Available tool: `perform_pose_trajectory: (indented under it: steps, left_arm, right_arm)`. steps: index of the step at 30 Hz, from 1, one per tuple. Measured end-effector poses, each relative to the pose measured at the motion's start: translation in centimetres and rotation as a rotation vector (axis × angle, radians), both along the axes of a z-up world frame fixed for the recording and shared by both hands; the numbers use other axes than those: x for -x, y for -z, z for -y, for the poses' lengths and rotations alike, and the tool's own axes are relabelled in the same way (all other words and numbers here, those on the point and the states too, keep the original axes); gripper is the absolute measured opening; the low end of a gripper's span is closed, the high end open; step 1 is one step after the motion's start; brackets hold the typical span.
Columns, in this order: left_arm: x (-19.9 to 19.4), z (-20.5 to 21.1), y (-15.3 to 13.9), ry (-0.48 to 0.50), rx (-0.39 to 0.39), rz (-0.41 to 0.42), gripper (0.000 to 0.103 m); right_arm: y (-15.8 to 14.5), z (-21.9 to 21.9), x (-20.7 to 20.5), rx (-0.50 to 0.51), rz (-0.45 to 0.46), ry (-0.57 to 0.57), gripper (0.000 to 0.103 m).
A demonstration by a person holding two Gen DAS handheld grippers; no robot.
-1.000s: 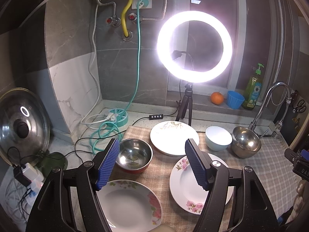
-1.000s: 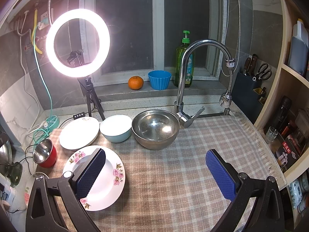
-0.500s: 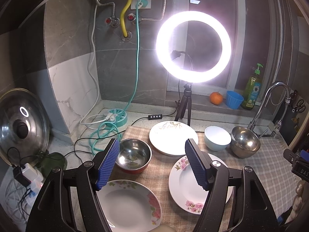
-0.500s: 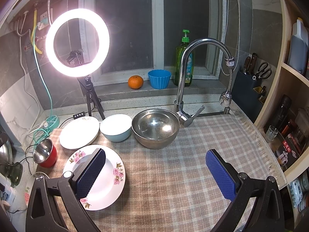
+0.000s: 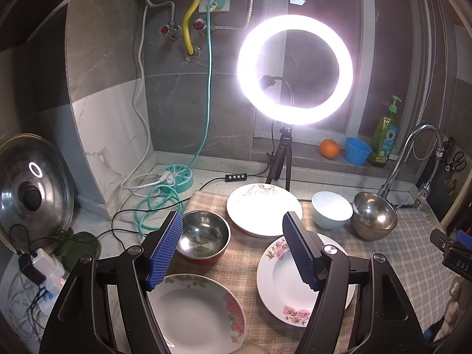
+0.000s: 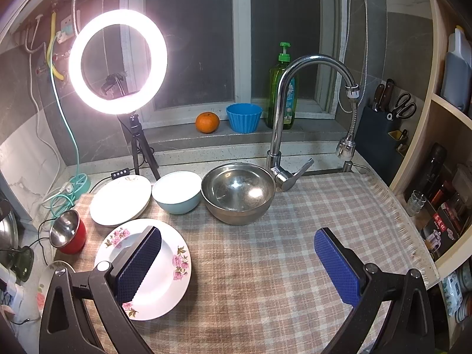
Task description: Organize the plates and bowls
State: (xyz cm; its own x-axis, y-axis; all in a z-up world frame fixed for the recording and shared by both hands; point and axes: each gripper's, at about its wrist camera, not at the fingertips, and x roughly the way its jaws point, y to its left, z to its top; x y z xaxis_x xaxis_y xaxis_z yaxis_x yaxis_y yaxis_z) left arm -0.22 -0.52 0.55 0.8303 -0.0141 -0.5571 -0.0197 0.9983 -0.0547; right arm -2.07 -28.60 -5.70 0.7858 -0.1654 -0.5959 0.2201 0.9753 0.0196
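On the checked cloth (image 6: pixel 265 265) lie a pink-flowered plate (image 5: pixel 283 283) (image 6: pixel 165 277), a second flowered plate (image 5: pixel 194 309) near the left front, a white plate with a leaf print (image 5: pixel 259 209) (image 6: pixel 121 200), a red bowl with a steel inside (image 5: pixel 203 236) (image 6: pixel 66 233), a pale blue bowl (image 5: pixel 332 209) (image 6: pixel 177 191) and a large steel bowl (image 5: pixel 373 215) (image 6: pixel 237 191). My left gripper (image 5: pixel 233 253) hangs open above the red bowl and the flowered plates, holding nothing. My right gripper (image 6: pixel 239 262) is open over bare cloth, its left finger over the flowered plate.
A lit ring light on a tripod (image 5: pixel 295 70) (image 6: pixel 118 62) stands behind the plates. A tap (image 6: pixel 295 112) rises behind the steel bowl. An orange (image 6: pixel 207 122), a blue cup (image 6: pixel 244 117) and a soap bottle (image 6: pixel 281 88) sit on the sill. Cables (image 5: pixel 153 203) and a pot lid (image 5: pixel 32 188) lie left.
Both views have shifted only slightly; the dishes stay where they were and both grippers remain open and empty.
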Motion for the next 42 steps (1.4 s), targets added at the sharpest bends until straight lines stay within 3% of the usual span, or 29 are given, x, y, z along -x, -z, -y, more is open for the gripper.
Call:
perform_pose_trajectory:
  steps: [10,18,25,32,35,42]
  left_arm:
    - [-0.6,0.0,0.9,0.004,0.002,-0.027,0.070]
    - [-1.7,-0.6,2.3,0.010,0.047,-0.092,0.070]
    - [-2.4,-0.8,3.3,0.025,0.073,-0.142,0.070]
    - [-3.2,-0.8,5.0,0.050,0.107,-0.216,0.070]
    - [-3.5,-0.6,6.0,0.073,0.131,-0.255,0.059]
    - [-5.0,0.1,8.9,0.151,0.217,-0.372,0.031]
  right_arm:
    - [0.8,0.1,-0.8,0.009,-0.022,-0.002,0.102]
    - [2.3,-0.1,-1.5,0.037,-0.021,-0.045,0.102]
    - [4.1,0.5,-2.3,-0.041,-0.053,-0.105,0.102]
    - [6.0,1.1,-3.4,-0.152,-0.112,-0.157,0.077]
    - [6.9,1.5,-3.9,-0.211,-0.149,-0.180,0.065]
    - [9.5,1.2,-5.5,-0.330,-0.245,-0.254,0.054]
